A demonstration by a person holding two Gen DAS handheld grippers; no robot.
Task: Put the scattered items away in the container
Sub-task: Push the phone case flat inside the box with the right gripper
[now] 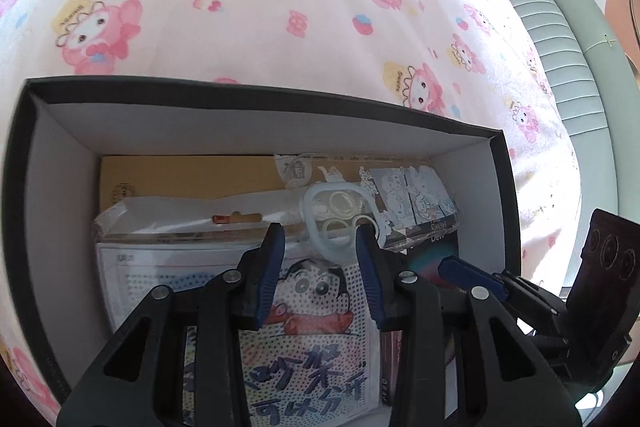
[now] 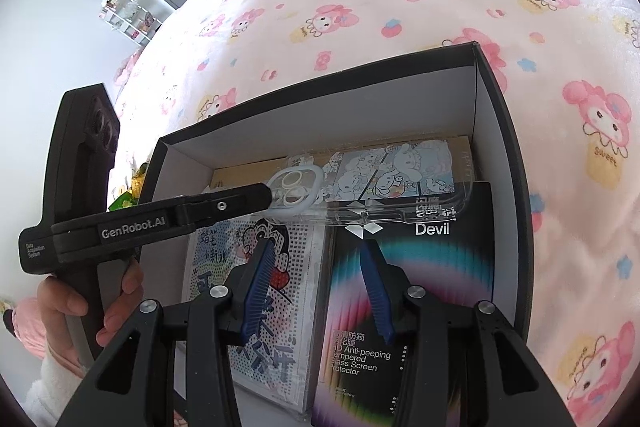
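Box's pretty full, both your grippers over it.
Left gripper [image 1: 320, 231] fingers straddle the clear phone case [image 2: 384, 183], no clamp visible; right gripper [image 2: 316, 247] half-open, empty, mid-frame above the black box [image 2: 504, 131].

Left hand-held gripper [image 2: 272, 193] at clear phone case [image 2: 372, 183] camera ring, inside black box [image 2: 504, 155].

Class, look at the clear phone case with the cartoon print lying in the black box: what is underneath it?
The clear phone case lies across a tan flat box, the cartoon packet and the black screen protector box. The black box floor beneath them is covered.
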